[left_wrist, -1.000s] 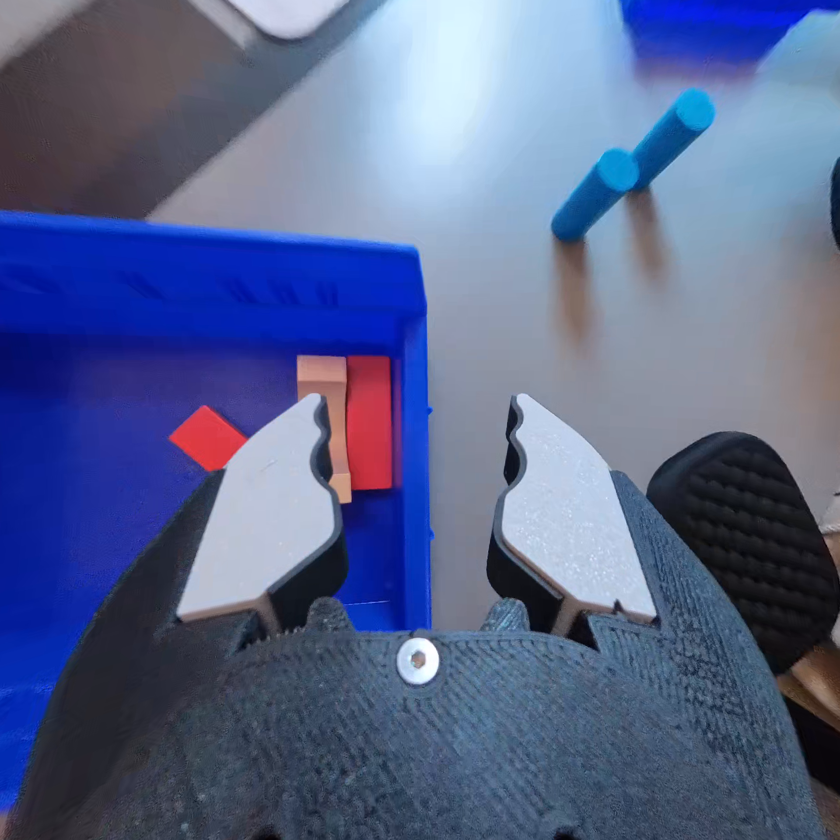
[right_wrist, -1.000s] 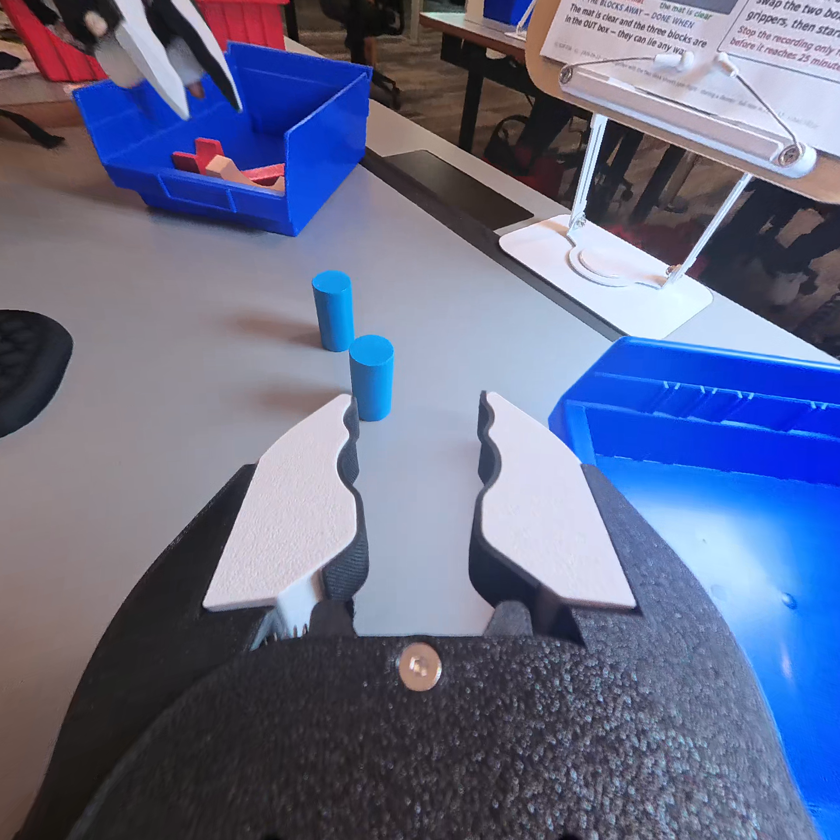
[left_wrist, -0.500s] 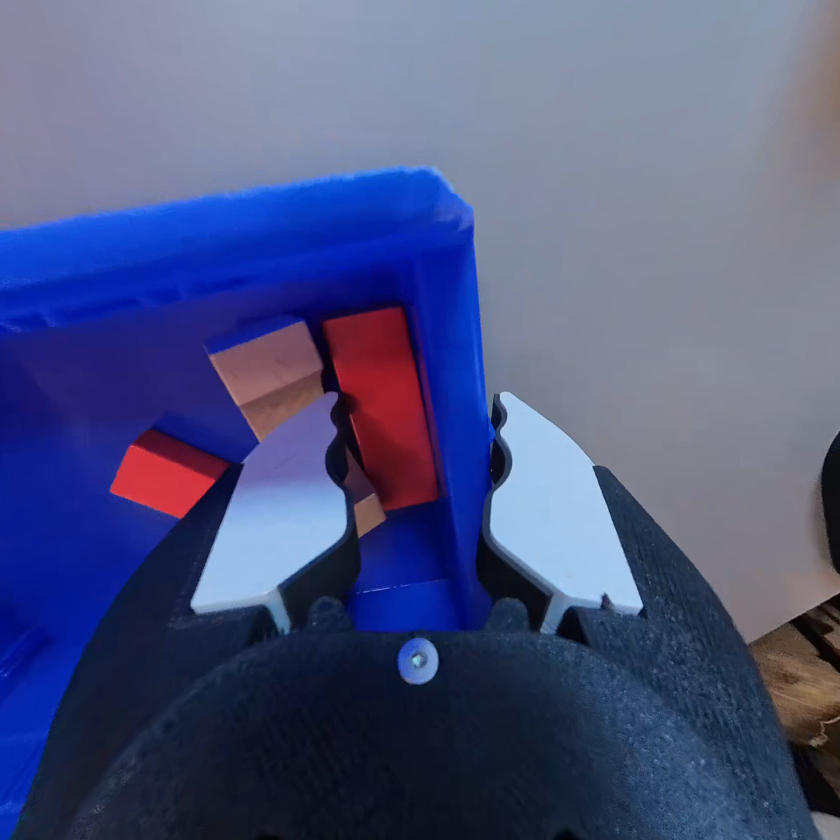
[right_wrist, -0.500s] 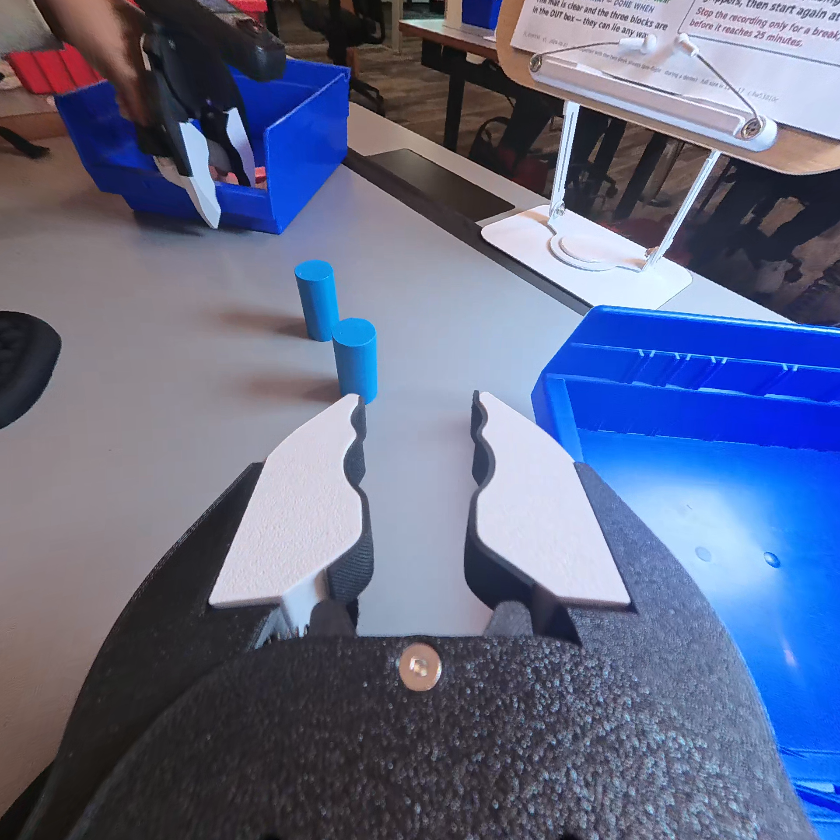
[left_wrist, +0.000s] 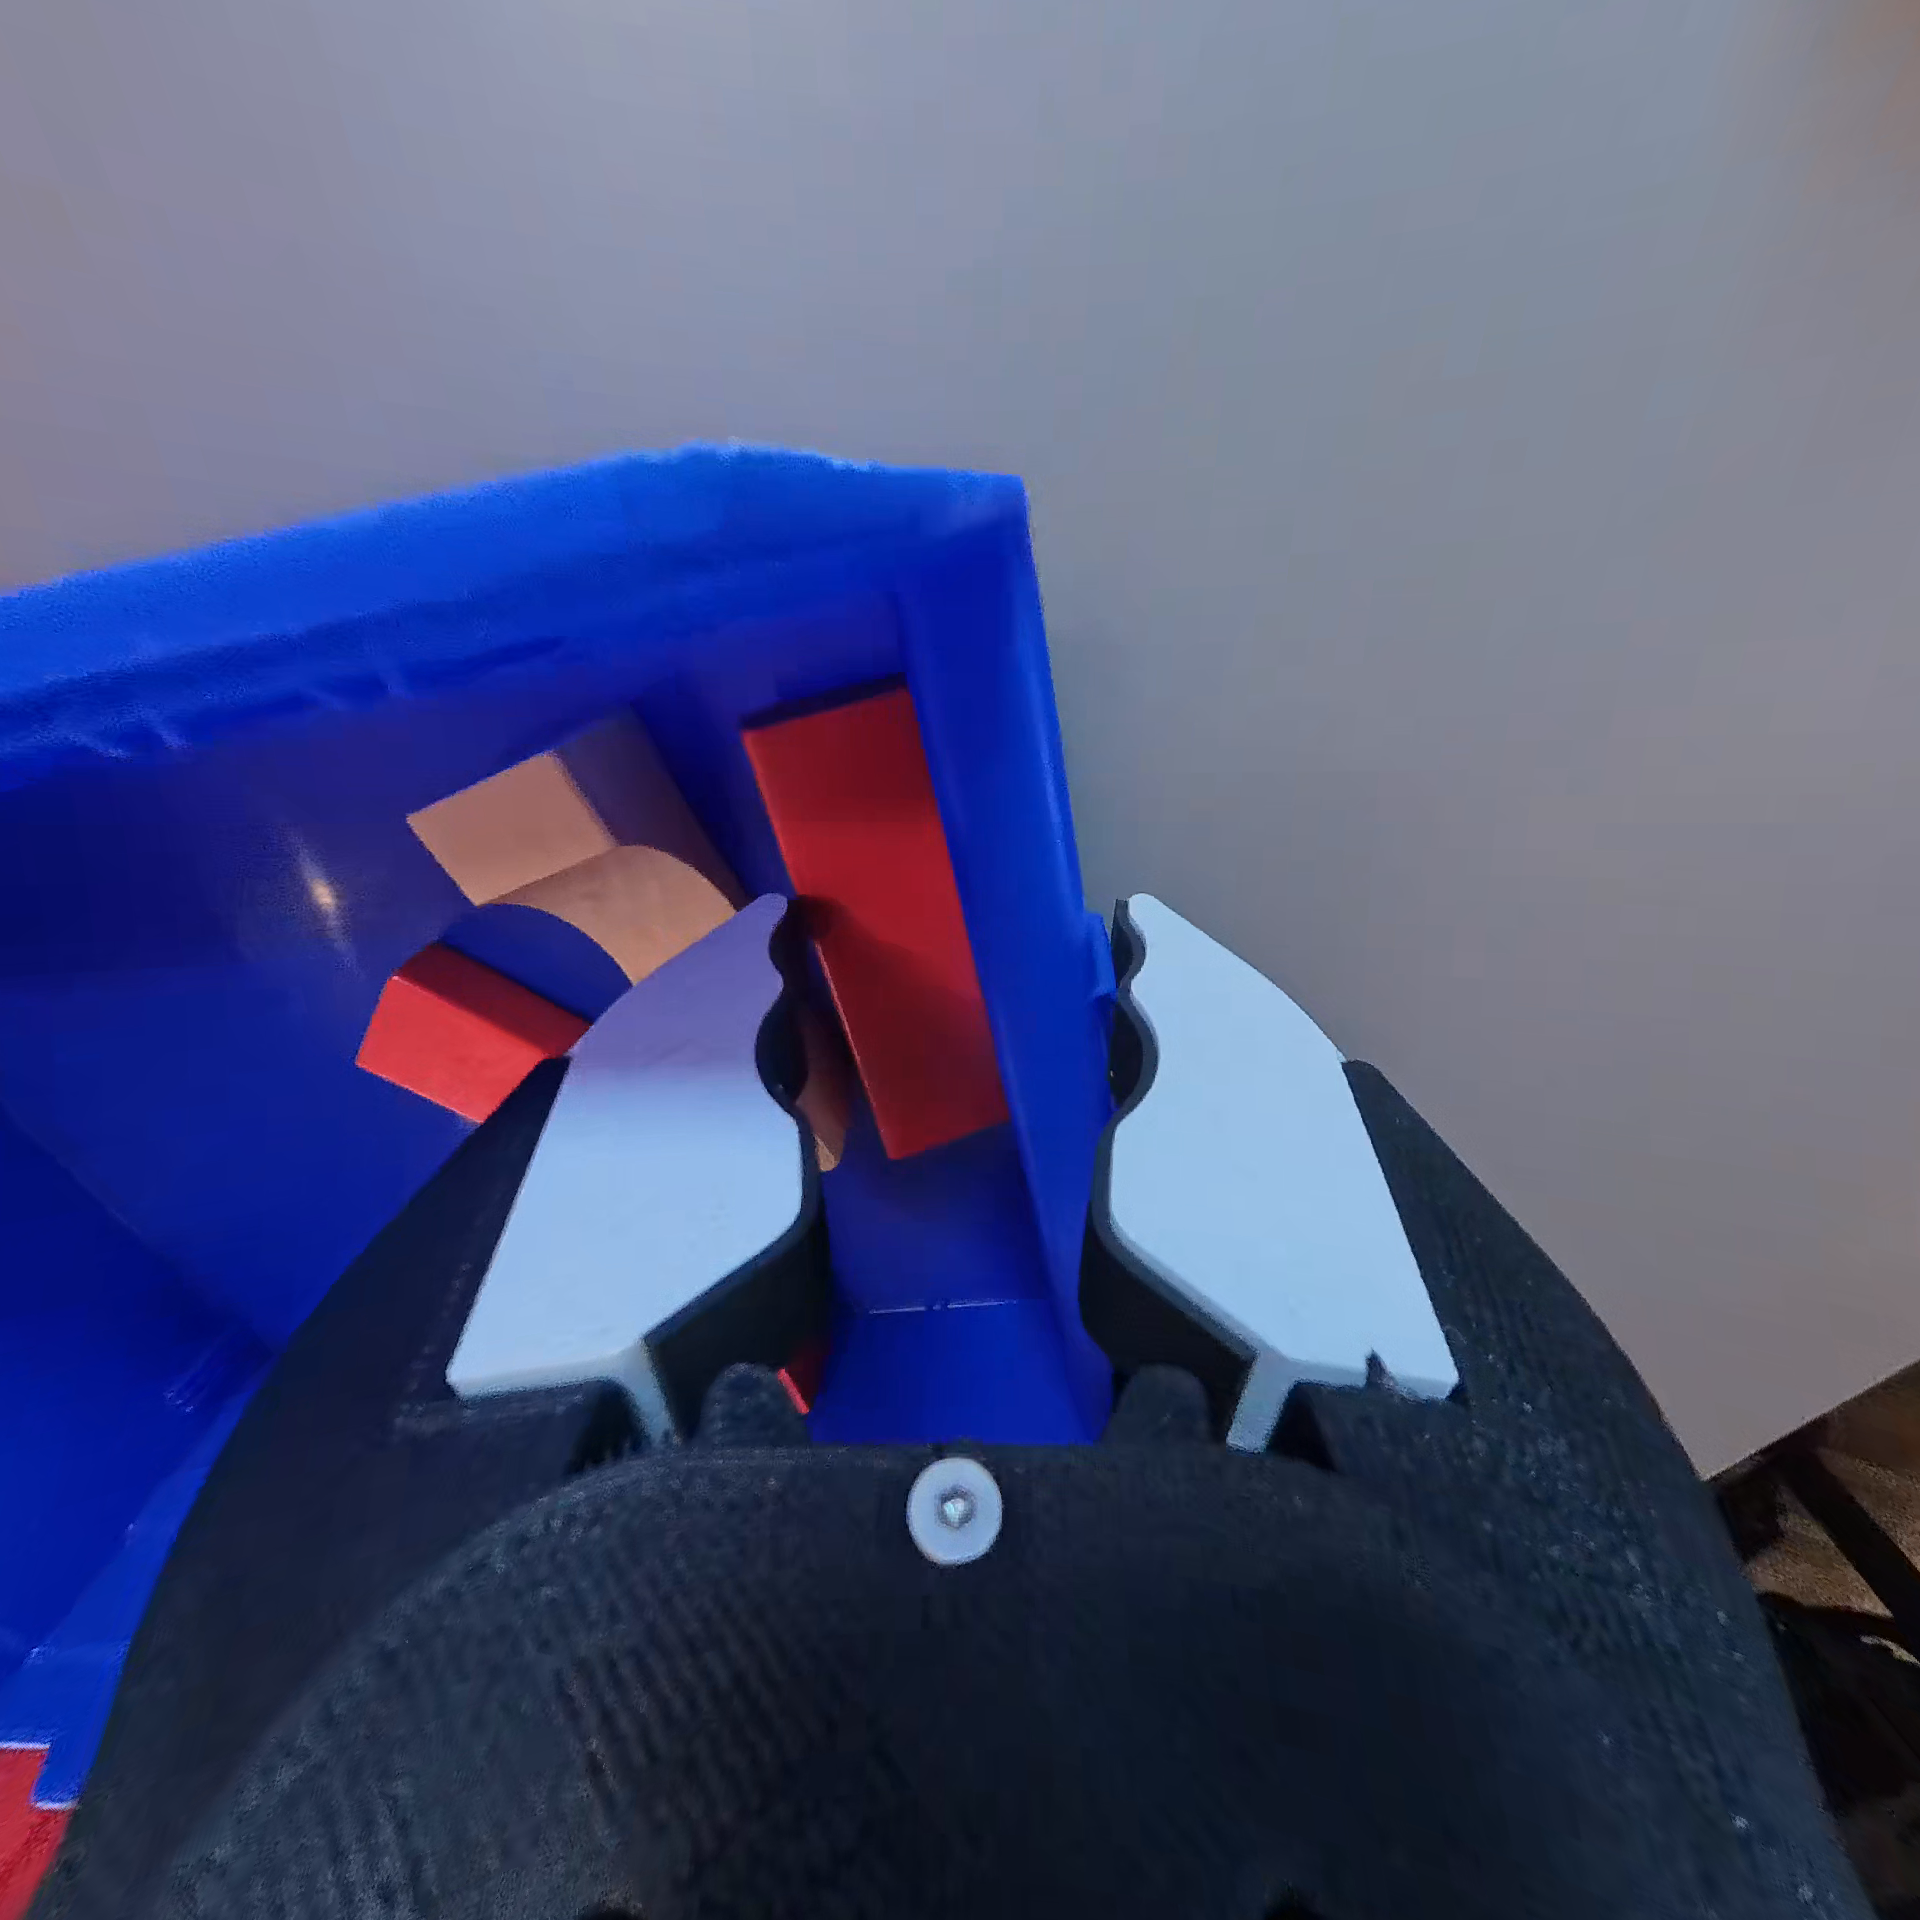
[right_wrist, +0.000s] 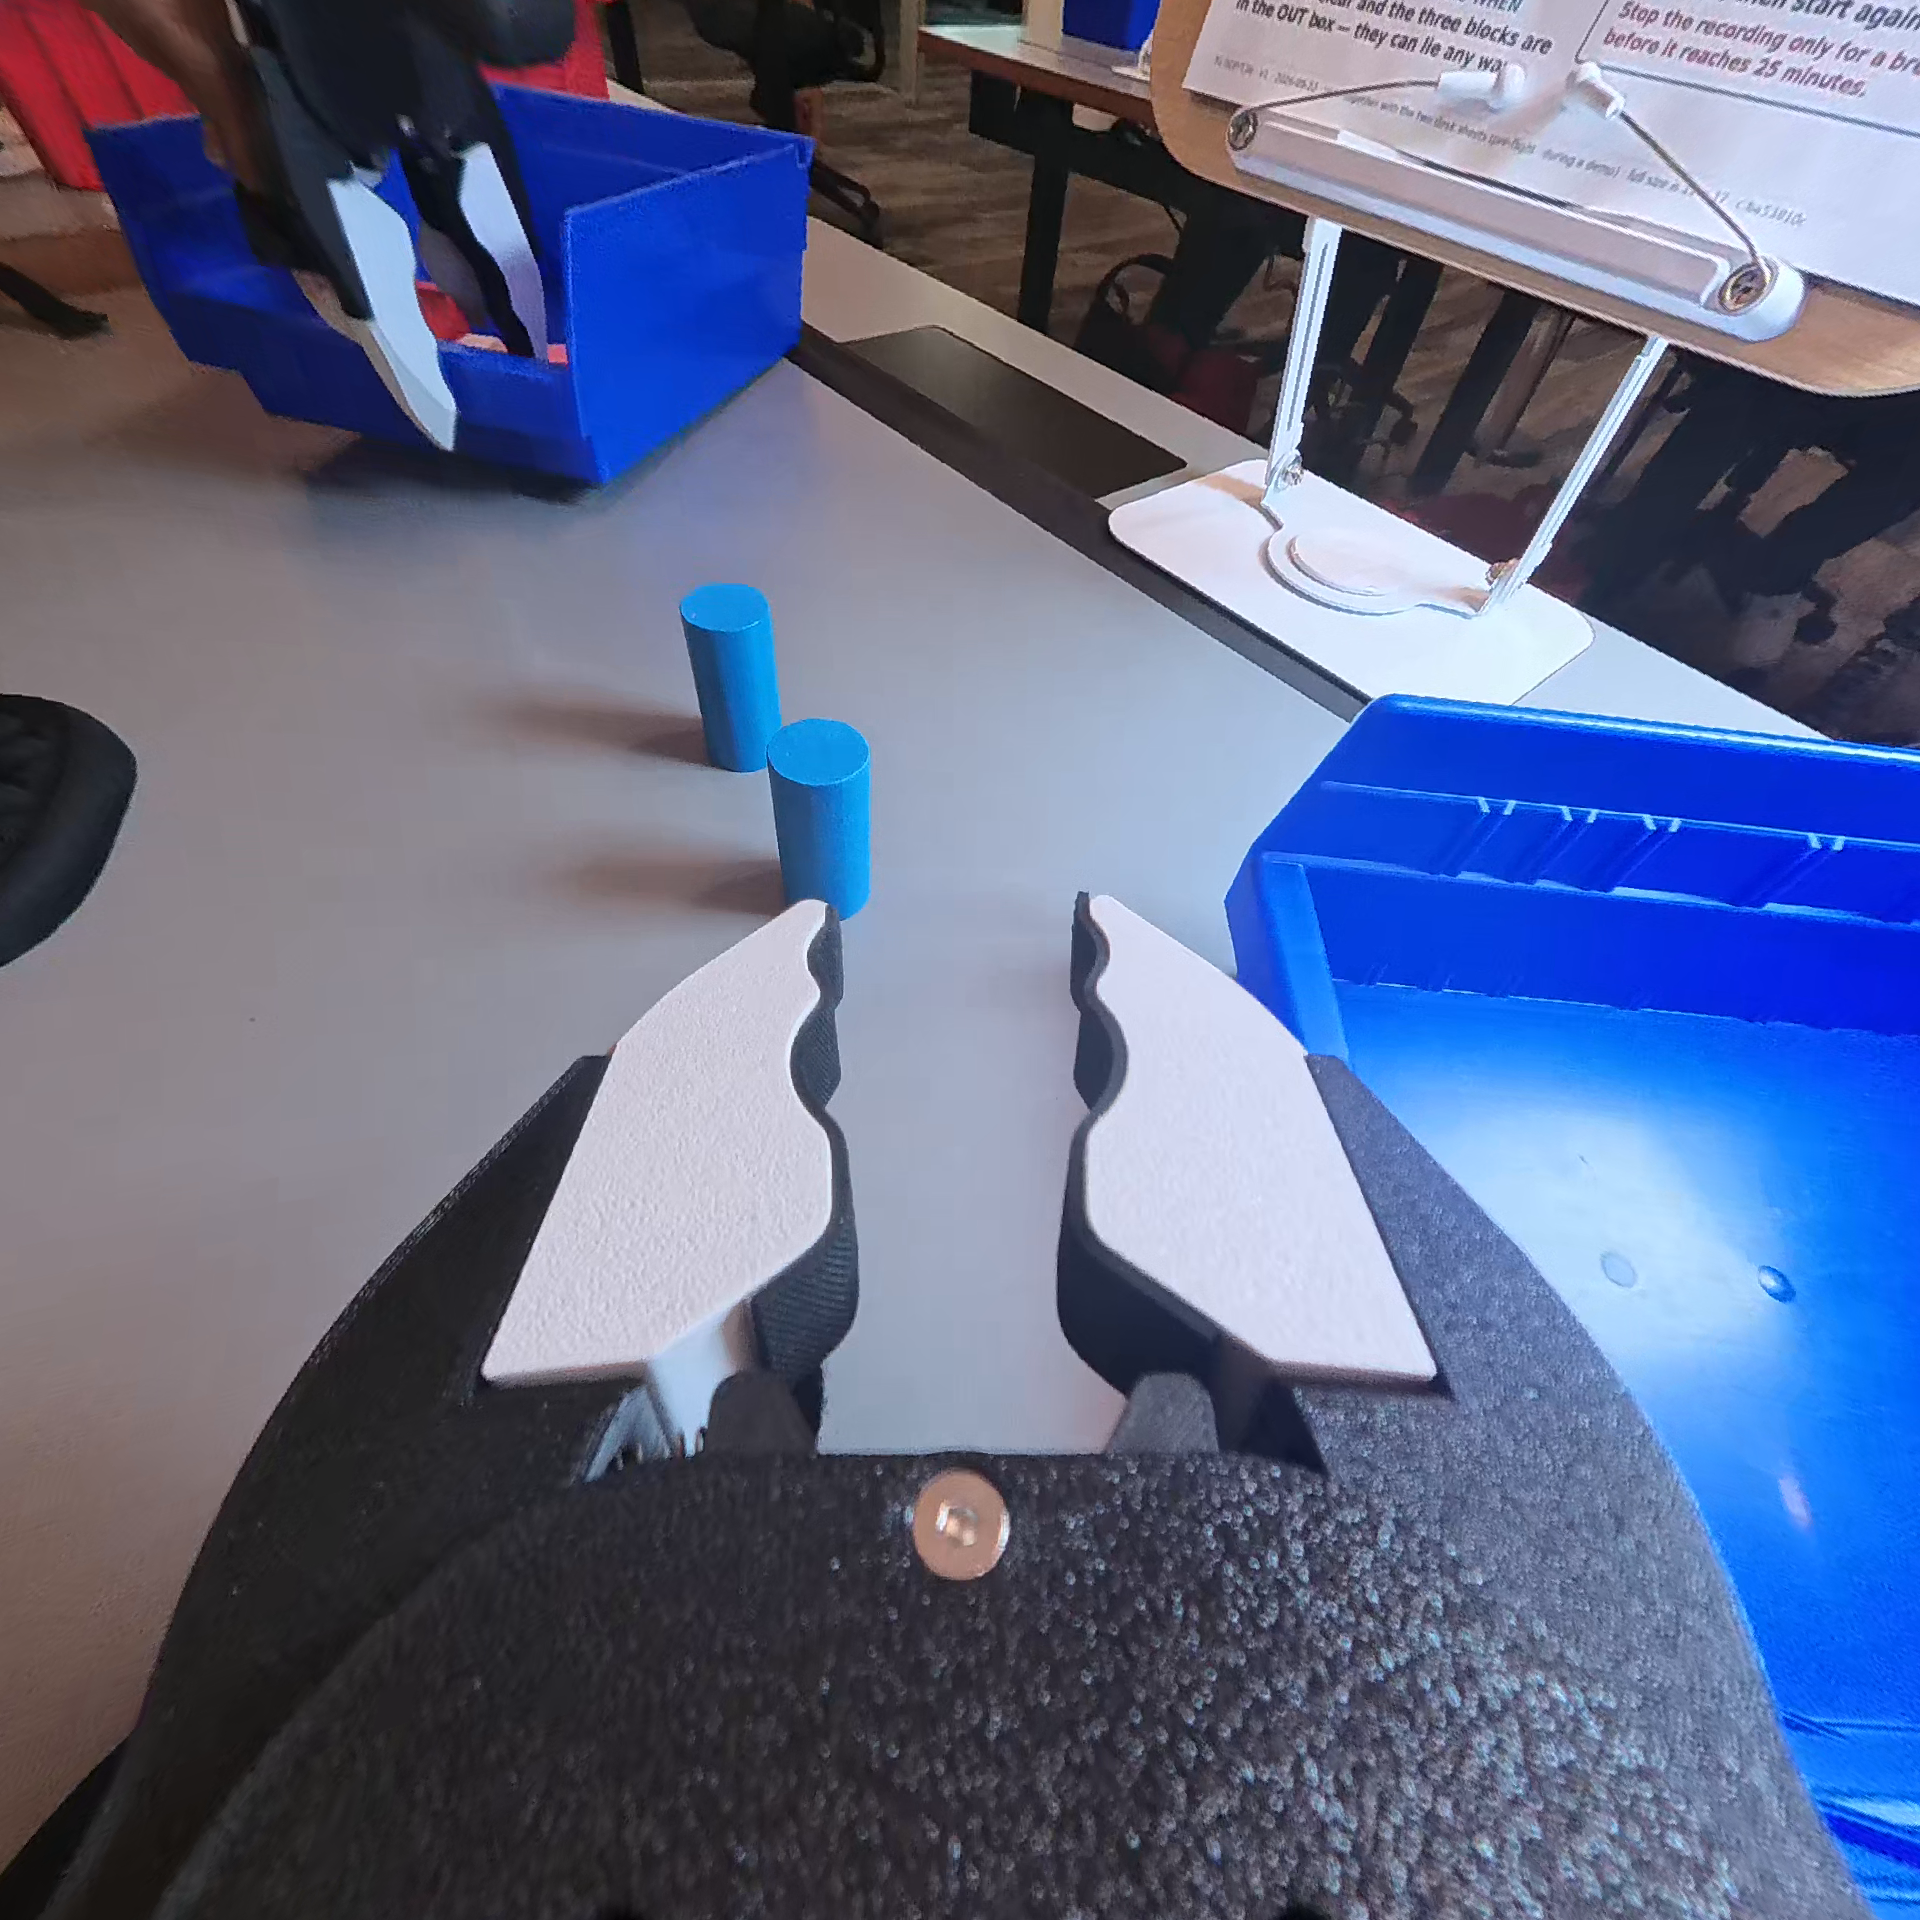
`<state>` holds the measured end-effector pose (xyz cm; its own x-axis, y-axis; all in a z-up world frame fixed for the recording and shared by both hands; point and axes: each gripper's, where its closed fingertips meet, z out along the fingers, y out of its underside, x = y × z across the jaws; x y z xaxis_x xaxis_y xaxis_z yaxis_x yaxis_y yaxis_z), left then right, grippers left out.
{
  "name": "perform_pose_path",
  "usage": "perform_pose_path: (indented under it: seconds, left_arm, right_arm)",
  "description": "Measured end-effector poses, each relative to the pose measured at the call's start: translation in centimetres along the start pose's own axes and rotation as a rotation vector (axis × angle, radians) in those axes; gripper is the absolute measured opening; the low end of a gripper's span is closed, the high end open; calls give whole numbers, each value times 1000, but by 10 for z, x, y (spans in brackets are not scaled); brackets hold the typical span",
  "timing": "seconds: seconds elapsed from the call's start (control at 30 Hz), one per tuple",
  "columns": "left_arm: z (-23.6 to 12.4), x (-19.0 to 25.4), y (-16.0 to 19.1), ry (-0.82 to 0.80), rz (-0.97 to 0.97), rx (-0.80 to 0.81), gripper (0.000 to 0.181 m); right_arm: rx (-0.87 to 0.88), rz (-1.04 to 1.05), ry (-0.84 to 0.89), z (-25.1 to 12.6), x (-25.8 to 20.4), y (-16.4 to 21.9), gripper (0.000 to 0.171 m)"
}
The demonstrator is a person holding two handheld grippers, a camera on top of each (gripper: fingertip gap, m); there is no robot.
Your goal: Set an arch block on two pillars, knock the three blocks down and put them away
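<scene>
Left gripper [left_wrist: 951,940]: fingers apart, straddling the right wall of the far blue bin [left_wrist: 1023,935]; 1 finger inside, 1 outside. Nothing grasped.
Left gripper, right wrist view [right_wrist: 442,301]: at the far bin's [right_wrist: 675,281] front, outer finger tip below the low front wall.
Arch block [left_wrist: 582,862]: natural wood, lying inside the far bin, curved cutout facing lower left; lower end hidden behind the inner finger.
Red blocks: long one [left_wrist: 883,925] lying against the bin's right wall, just beside the arch; smaller one [left_wrist: 457,1029] lower left, close to the arch, contact unclear.
Right gripper [right_wrist: 954,914]: fingers released, gap showing bare table, holding nothing; low over the table.
Pillars: 2 blue cylinders, upright on the grey table [right_wrist: 364,831], near each other but apart. Near one [right_wrist: 821,821] just ahead of the right gripper's left fingertip; far one [right_wrist: 729,675] behind it.
Near blue bin [right_wrist: 1558,935]: right of the right gripper, visible part holding no blocks.
Stand [right_wrist: 1351,561]: white base on the table's far side, carrying a clipped sheet.
Black textured object [right_wrist: 52,821]: at the left edge, on the table.
</scene>
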<state>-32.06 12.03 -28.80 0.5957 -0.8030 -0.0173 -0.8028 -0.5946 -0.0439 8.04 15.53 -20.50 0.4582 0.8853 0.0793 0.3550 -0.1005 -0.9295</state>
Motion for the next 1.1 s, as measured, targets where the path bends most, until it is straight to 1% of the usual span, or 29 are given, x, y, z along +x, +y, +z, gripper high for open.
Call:
perform_pose_path:
  seconds: [0.07,0.1,0.13,0.17,0.23,0.3,0.37,0.47,0.53,0.6,0.63,0.67,0.7,0.73,0.77,0.83,0.87,0.9,1.0,1.1]
  left_arm:
    - [-7,-1,-1,3,-2,42,56]
    - [-11,1,-2,22,-4,66,52]
    - [-18,9,-5,75,-1,105,33]
    - [-27,8,-12,75,-2,164,28]
    - [-46,-6,-21,15,-30,251,31]
    - [-56,-24,-20,-40,-83,271,33]
    - [-54,-42,-11,-78,-140,245,45]
    - [-30,-62,8,-84,-229,139,70]
    - [-7,-64,19,-43,-273,61,81]
    - [16,-55,30,20,-303,-42,93]
    - [16,-56,25,12,-263,-33,91]
    - [15,-54,23,25,-256,-33,84]
    - [14,-52,21,42,-252,-33,65]
    - [14,-41,19,123,-258,-41,34]
    - [14,-35,17,171,-269,-51,21]
    - [14,-28,15,195,-232,-65,8]
    - [13,-29,15,173,-197,-67,7]
    - [13,-30,16,157,-178,-68,1]
    - [12,-22,14,195,-168,-53,1]
    - [6,-23,12,189,-158,-13,1]
  right_arm:
    - [-6,-1,-3,1,-1,1,43]
    - [-9,-1,-4,2,-1,2,42]
    - [-12,-2,-5,2,-1,3,42]
    - [-14,-2,-6,3,-1,3,42]
    - [-17,-2,-9,3,-2,4,42]
    - [-19,-4,-11,4,-3,4,42]
    - [-21,-7,-12,4,-4,4,42]
    - [-22,-8,-14,4,-4,5,42]
    - [-25,-7,-15,5,-4,5,42]
    - [-30,-7,-16,5,-4,7,42]
    - [-32,-6,-16,6,-4,7,42]
    - [-35,-6,-17,6,-4,8,42]
    - [-37,-5,-17,7,-4,9,42]
    - [-39,-5,-17,7,-4,9,42]
    - [-40,-7,-16,7,-4,9,42]
    - [-39,-13,-13,6,-4,9,42]
    - [-38,-12,-13,6,-4,8,42]
    - [-37,-11,-14,6,-5,8,42]
    - [-36,-9,-15,6,-4,8,42]
    - [-36,-4,-17,7,-4,9,42]
